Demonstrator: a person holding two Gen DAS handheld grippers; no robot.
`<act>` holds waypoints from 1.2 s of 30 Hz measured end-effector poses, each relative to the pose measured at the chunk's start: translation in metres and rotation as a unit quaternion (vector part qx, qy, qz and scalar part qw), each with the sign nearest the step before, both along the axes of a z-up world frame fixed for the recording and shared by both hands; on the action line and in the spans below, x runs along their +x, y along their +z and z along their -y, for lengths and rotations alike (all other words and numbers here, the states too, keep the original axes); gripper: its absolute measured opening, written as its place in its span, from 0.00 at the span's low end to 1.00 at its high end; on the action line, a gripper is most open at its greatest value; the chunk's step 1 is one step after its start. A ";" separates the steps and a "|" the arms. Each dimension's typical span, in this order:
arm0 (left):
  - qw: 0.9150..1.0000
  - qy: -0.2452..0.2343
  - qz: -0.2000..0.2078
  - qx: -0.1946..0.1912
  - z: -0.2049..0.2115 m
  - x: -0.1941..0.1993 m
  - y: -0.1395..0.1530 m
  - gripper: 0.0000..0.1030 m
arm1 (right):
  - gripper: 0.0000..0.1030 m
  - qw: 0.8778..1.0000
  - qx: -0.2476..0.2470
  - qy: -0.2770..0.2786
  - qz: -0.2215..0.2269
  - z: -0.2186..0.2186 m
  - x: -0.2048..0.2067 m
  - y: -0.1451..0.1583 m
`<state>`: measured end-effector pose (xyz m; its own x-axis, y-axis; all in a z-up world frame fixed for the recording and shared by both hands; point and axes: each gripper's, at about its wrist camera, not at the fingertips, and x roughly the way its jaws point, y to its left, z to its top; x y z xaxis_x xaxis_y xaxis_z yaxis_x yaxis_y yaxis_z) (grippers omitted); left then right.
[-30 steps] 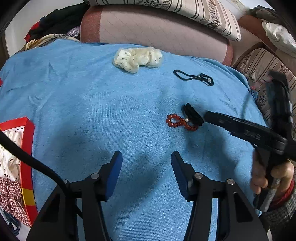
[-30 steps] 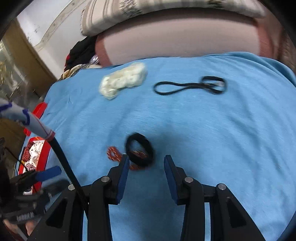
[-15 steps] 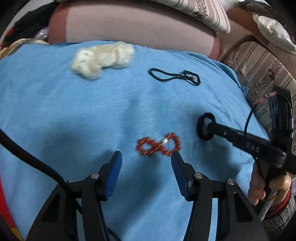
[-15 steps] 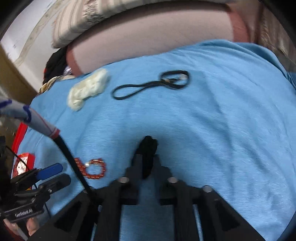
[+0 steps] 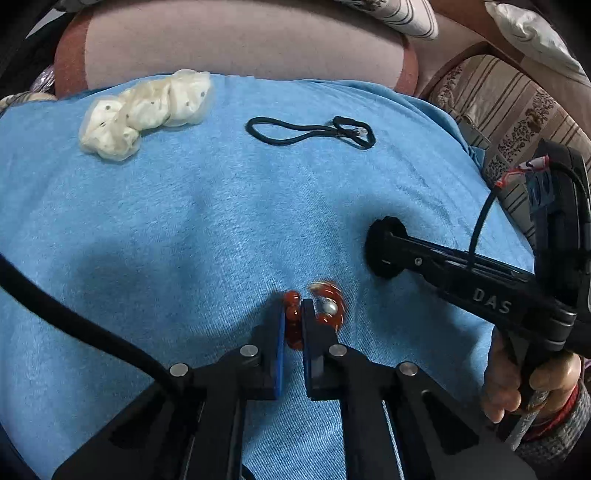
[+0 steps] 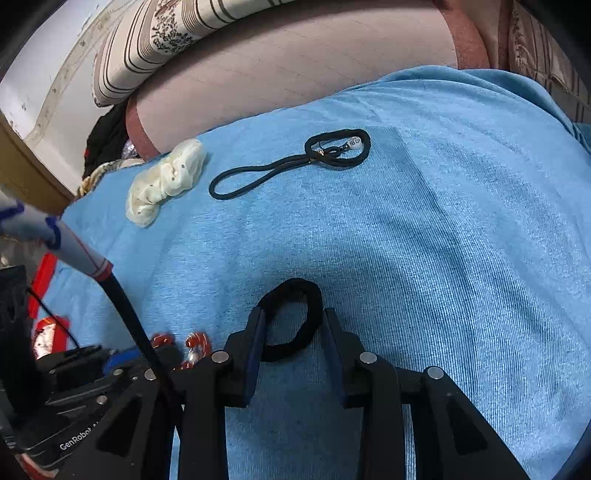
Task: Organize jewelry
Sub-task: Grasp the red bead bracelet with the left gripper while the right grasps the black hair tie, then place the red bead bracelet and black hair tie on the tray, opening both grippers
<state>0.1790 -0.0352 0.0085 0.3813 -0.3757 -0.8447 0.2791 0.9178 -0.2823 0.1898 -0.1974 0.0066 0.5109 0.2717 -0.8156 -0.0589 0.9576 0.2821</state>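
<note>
Left wrist view: left gripper (image 5: 293, 314) fingers pinching red bead bracelet (image 5: 325, 308), glossy beads, blurred, on blue towel (image 5: 184, 221). Right wrist view alone shows right gripper (image 6: 291, 326) fingers spread, black hair tie (image 6: 291, 317) lying loose between them. Behind: cream scrunchie (image 6: 166, 181), black cord necklace (image 6: 295, 162).

This is a home, most likely a living room or bedroom — the work surface is a soft blue terry towel (image 5: 184, 229) spread over upholstered furniture. Behind it lies a plump pink quilted cushion (image 5: 236, 40) with a striped, floral-patterned pillow (image 6: 173, 33) on top, and a striped sofa arm (image 5: 509, 107) stands to one side. Clothes lie heaped in the corner (image 6: 107, 140) — household clutter. Hair ties and a cream scrunchie (image 5: 147, 110) rest on the towel.
</note>
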 end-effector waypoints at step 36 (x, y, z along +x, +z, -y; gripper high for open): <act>0.964 0.210 0.116 0.114 -0.169 -0.201 0.120 0.07 | 0.06 0.985 -0.022 0.156 0.073 -0.150 -0.146 0.103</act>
